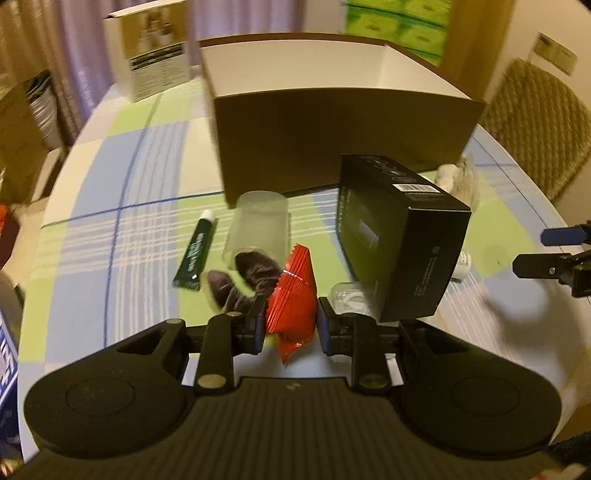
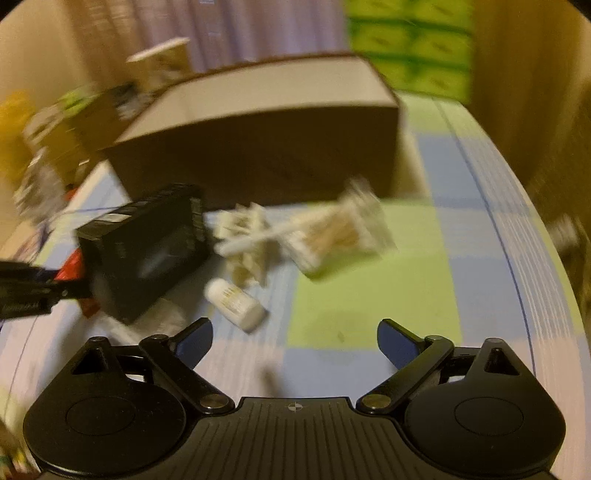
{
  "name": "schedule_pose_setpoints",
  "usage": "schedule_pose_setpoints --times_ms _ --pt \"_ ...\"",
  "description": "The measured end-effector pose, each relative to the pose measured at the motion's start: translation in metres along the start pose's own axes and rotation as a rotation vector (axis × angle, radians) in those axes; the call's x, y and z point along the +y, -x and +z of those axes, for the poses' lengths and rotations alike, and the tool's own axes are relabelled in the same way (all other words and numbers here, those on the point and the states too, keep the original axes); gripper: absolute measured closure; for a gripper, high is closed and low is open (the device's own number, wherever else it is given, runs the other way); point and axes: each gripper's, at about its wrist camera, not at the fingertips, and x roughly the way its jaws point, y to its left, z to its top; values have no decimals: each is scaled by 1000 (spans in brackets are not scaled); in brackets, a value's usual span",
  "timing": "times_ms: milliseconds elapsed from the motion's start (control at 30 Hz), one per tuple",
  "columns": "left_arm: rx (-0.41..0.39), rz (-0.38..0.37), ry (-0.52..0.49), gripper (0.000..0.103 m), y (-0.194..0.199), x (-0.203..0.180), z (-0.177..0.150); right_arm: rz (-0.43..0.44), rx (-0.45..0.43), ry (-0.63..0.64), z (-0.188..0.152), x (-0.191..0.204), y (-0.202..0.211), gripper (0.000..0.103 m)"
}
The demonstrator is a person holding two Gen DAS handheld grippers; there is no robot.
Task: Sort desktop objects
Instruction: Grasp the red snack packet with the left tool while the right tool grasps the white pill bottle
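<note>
Home, likely dining room: round worktop [image 1: 110, 192] with checked blue-green cloth, woven chair [image 1: 535, 122], curtains [image 1: 74, 37], wall switch [image 1: 556, 53], stacked green packs [image 1: 399, 26].

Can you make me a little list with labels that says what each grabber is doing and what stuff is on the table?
left gripper: shut on red packet
right gripper: open, holding nothing
big box: brown cardboard box, open top, at back of table
near left gripper: green tube, clear cup lying down, black box
near right gripper: white bottle lying down
table: checked tablecloth
</note>
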Motion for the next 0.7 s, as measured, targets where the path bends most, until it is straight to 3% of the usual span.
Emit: schedule_pose_setpoints --times_ms 200,267,500,700 --pt "-8 62 85 80 13 2 -6 140 9 202 8 12 -21 54" --pt "-7 80 107 80 16 2 -8 158 33 257 9 17 -34 60" --pt "-9 120 143 80 22 -3 -15 176 79 404 4 27 -63 63" --pt "-7 129 160 80 23 -6 -18 167 91 444 -1 28 -72 66"
